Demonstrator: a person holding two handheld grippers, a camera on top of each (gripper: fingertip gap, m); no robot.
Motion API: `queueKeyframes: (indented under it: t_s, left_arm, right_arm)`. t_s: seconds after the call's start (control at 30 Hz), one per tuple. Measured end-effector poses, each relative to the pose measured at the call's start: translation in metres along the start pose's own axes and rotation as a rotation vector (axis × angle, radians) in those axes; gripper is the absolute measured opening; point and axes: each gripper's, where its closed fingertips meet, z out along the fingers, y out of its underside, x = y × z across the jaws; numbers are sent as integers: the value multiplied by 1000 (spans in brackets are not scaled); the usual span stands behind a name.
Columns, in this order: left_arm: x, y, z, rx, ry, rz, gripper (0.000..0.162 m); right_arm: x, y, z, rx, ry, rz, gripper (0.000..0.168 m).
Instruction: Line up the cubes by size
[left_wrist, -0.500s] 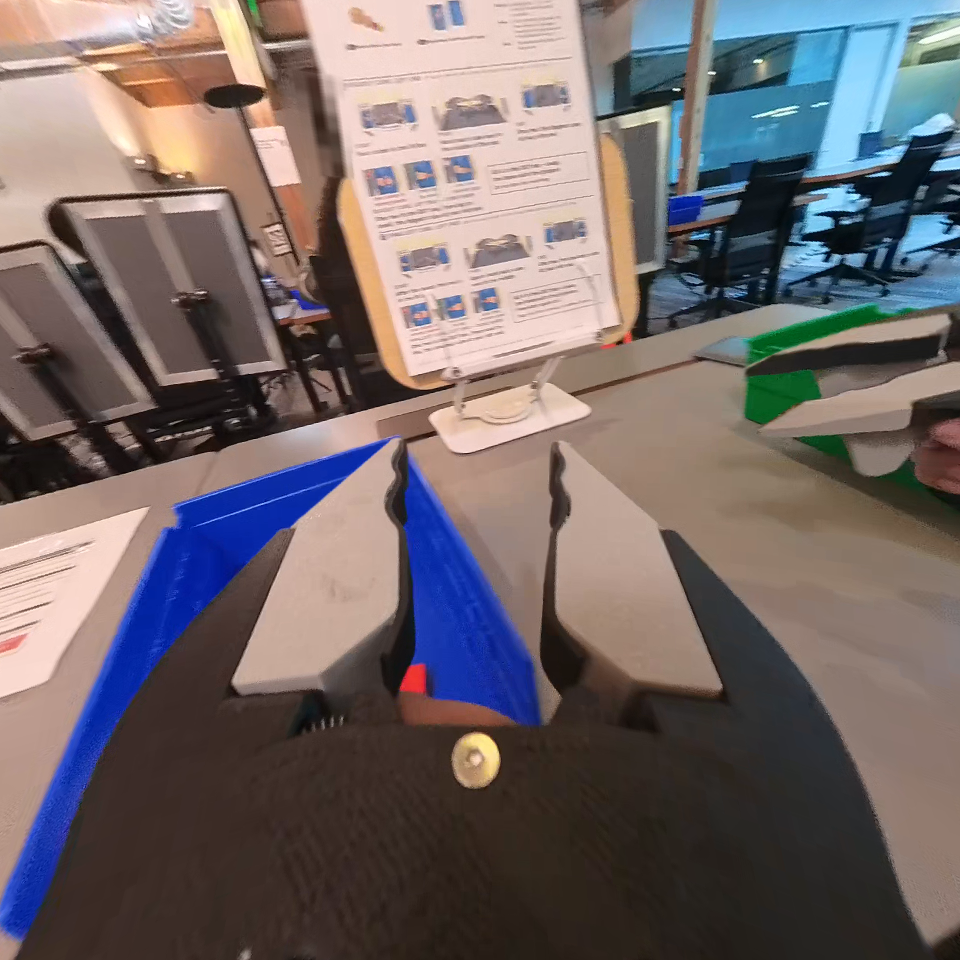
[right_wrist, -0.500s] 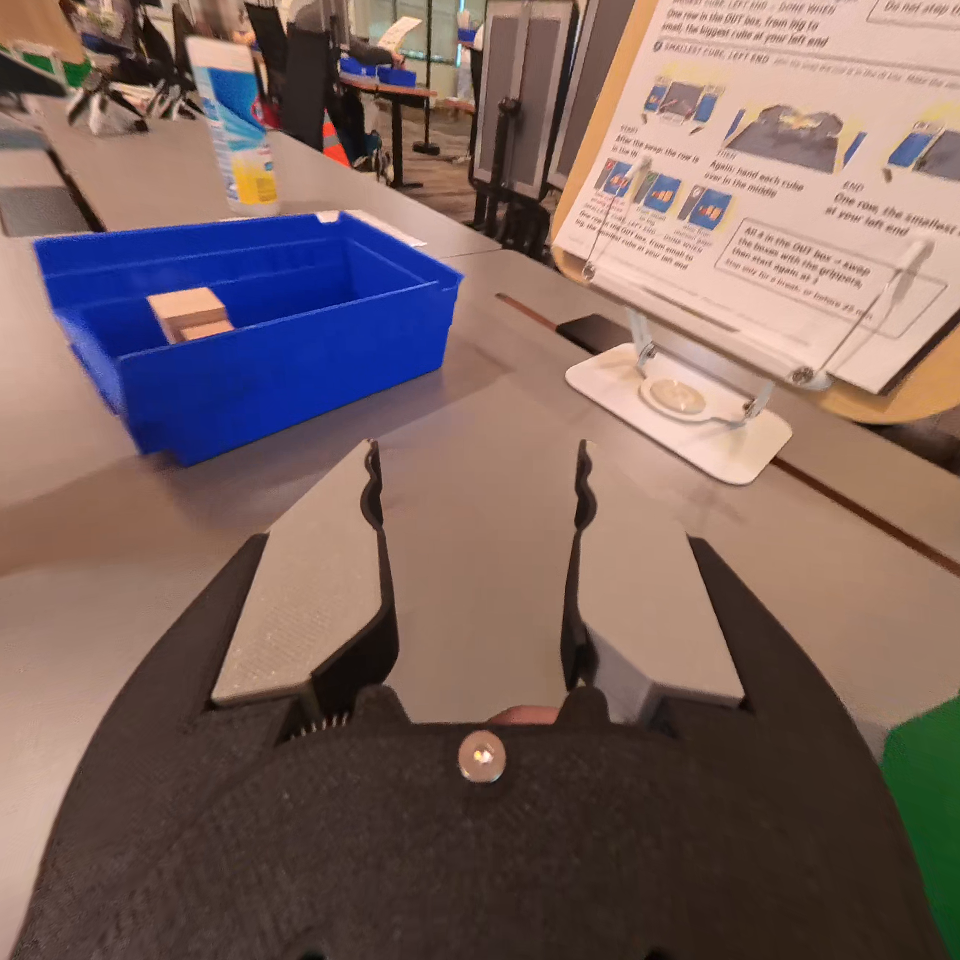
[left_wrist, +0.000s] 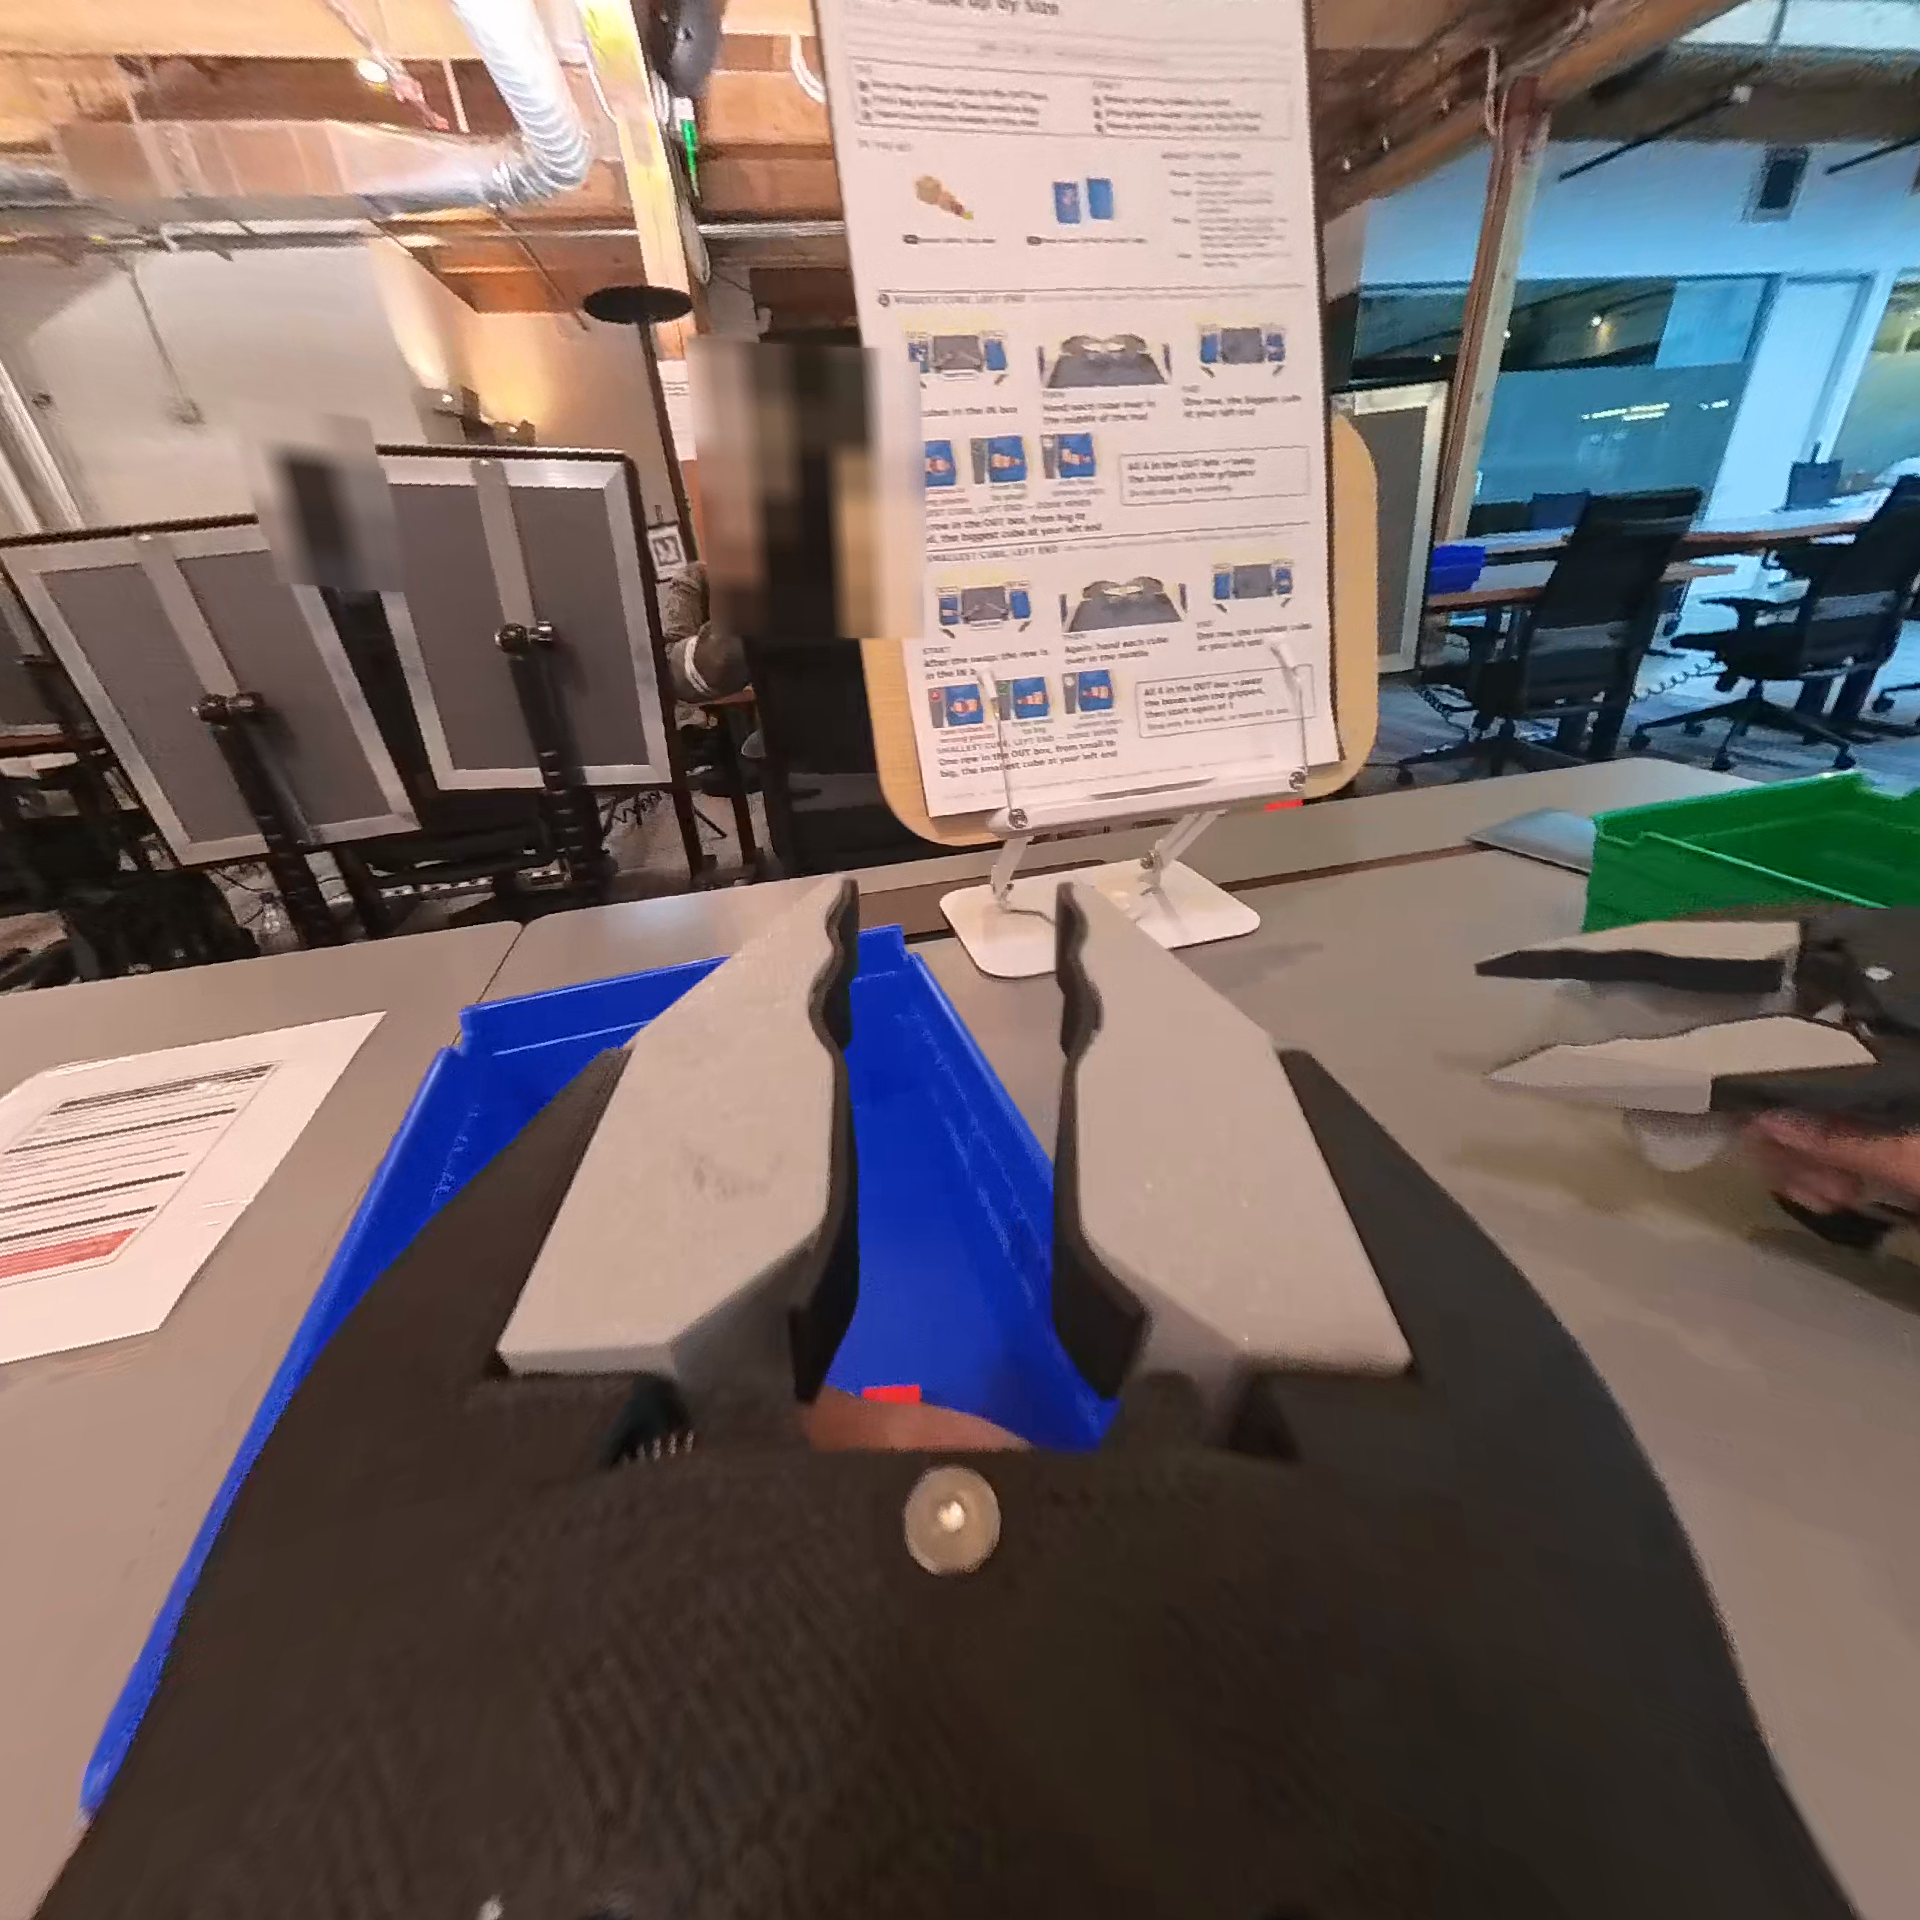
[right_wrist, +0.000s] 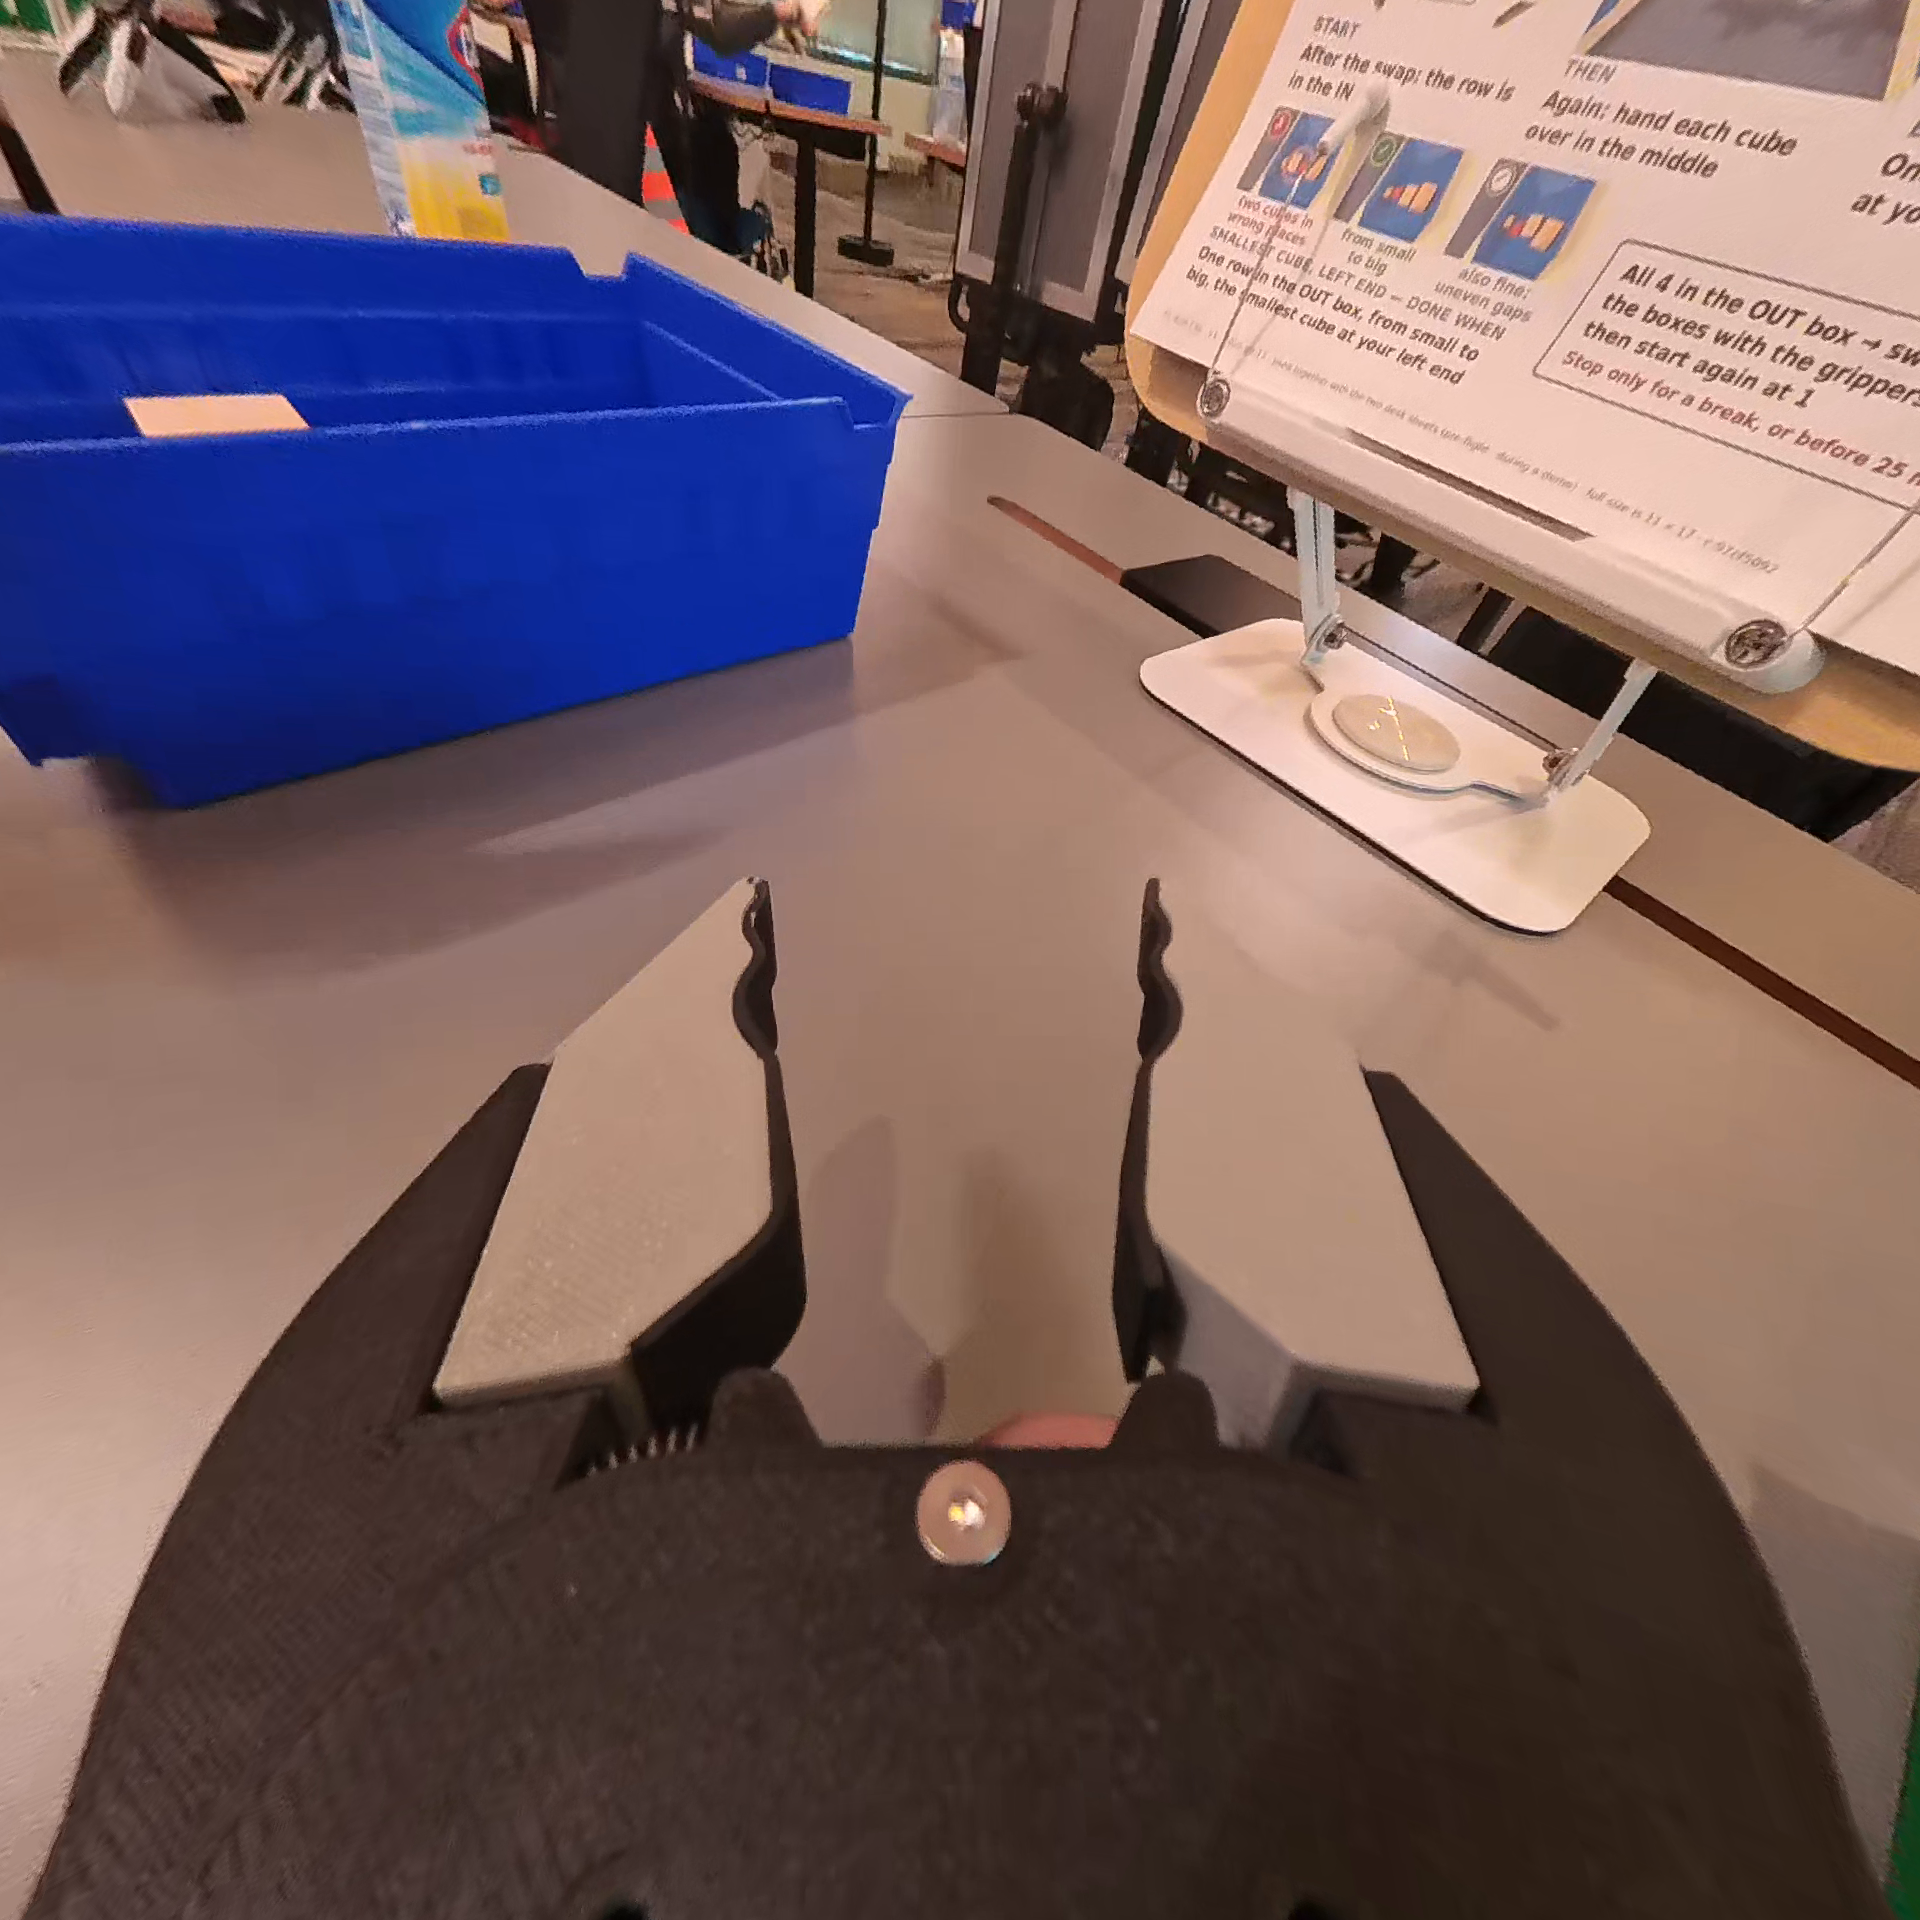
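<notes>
The left tongs (left_wrist: 956, 914) hang above the blue bin (left_wrist: 935, 1164), their two grey fingers apart with nothing between them. The bin's long right wall runs just under the right finger, and its far rim shows just beyond the fingertips. Most of the bin's floor is hidden by the tongs' black body. A printed sheet (left_wrist: 135, 1174) lies flat on the grey table (left_wrist: 1455, 1351) to the left of the bin.

The right tongs (right_wrist: 951, 899) hover over bare table, fingers apart and empty. Ahead of them and to the left stands the blue bin (right_wrist: 436, 561); a pale wooden cube (right_wrist: 216, 414) sits inside it, only its top face showing over the near wall. Whether more cubes lie in there cannot be told. Open table lies between these tongs and the bin's near wall.

Ahead and to the right, a white stand (right_wrist: 1403, 769) holds an instruction sheet (right_wrist: 1558, 260) tilted back; its base plate rests by a dark seam in the table. In the left wrist view the right tongs (left_wrist: 1486, 1018) show at the right, in front of a green bin (left_wrist: 1756, 842).
</notes>
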Motion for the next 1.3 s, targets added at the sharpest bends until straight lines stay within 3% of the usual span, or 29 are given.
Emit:
queueKeyframes:
  t_s: [0.47, 0.9, 1.13, 1.3]
  left_arm:
    - [9, 8, -9, -52, 33, 40, 36]
    - [-39, 60, 3, -221, -44, 61, 39]
    - [-30, 83, 11, -315, -12, 130, 40]
    - [-22, 81, 14, -305, -8, 146, 40]
  right_arm:
    - [6, 2, -4, 27, -5, 51, 67]
    - [-7, -1, 0, 5, -36, 31, 66]
    - [-9, -7, -4, 20, -33, 15, 64]
    - [-11, -8, -4, 17, -31, -1, 63]
